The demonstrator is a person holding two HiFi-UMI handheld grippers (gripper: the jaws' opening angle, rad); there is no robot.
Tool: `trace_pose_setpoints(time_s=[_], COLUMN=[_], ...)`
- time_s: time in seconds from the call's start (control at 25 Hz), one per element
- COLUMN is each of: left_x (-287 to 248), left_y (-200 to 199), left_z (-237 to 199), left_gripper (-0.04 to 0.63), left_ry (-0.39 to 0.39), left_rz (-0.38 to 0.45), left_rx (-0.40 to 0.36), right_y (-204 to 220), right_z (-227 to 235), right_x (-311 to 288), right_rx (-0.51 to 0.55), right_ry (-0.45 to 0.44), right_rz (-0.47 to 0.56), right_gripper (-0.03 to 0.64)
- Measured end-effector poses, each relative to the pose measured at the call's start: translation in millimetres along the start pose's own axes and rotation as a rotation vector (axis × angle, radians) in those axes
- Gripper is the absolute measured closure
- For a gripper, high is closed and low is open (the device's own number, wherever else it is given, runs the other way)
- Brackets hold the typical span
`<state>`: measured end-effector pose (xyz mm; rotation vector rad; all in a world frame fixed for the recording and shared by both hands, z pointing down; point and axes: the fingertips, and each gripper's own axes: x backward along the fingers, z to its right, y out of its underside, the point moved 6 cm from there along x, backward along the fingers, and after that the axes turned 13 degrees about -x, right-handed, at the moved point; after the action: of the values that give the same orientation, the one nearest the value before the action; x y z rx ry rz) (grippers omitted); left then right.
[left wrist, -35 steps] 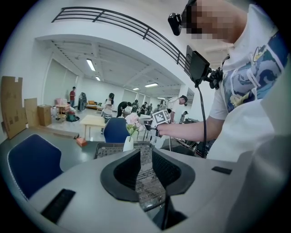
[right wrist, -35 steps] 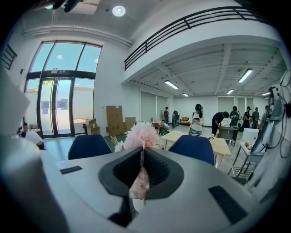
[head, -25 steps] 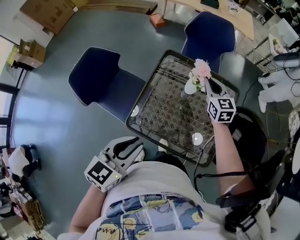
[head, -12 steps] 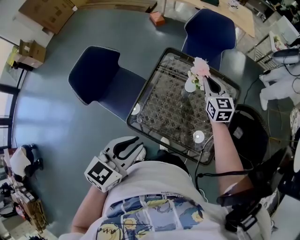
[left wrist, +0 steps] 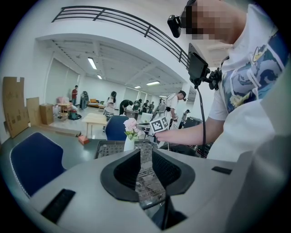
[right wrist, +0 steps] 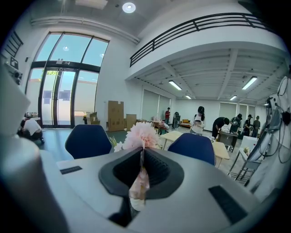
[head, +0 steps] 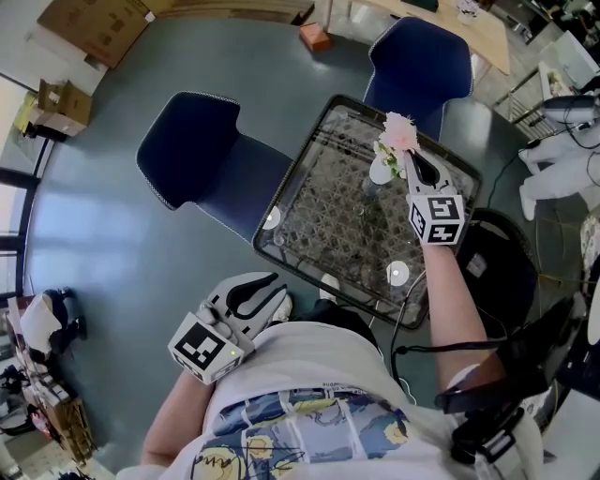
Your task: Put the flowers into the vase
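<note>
A pink flower (head: 400,133) with green leaves stands over the mouth of a small white vase (head: 379,172) at the far side of the glass-topped table (head: 309,187). My right gripper (head: 410,157) is shut on the flower just below the bloom. In the right gripper view the bloom (right wrist: 142,135) rises right above the closed jaws of the right gripper (right wrist: 141,152). From the left gripper view the flower (left wrist: 131,125) tops the vase (left wrist: 129,144). My left gripper (head: 277,286) hangs near my body, off the table's near corner. The left gripper (left wrist: 146,152) is slightly open with nothing in it.
Two blue chairs (head: 187,150) (head: 417,66) stand at the table's left and far sides. A black seat (head: 502,267) and cables lie to the right. Cardboard boxes (head: 94,23) and a wooden table (head: 441,23) are farther off. Several people (right wrist: 198,119) work in the background.
</note>
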<state>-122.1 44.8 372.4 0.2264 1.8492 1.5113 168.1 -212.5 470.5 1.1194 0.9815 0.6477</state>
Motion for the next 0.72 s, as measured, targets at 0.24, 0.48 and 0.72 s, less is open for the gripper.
trace_pose_setpoints(time_s=[0.24,0.48,0.72], left_x=[1.8,-1.3,-3.3], left_y=[-2.1,-4.2,-5.0], left_z=[-3.0,-3.8,-6.4], left_gripper=[0.531,0.532,0.532], left_ry=[0.000,0.004,0.010], left_rz=[-0.002,0.000,0.005], left_rx=[-0.001,-0.003,-0.001], right_y=[2.8,6.5,8.2], right_z=[-1.8,-3.7,-9.1], right_x=[-0.6,1.6,3.7], right_rx=[-0.003,0.014,0.047], right_ry=[-0.001,0.005,0.011], right_rz=[-0.003,-0.001,0.008], right_gripper=[0.598,0.597,0.597])
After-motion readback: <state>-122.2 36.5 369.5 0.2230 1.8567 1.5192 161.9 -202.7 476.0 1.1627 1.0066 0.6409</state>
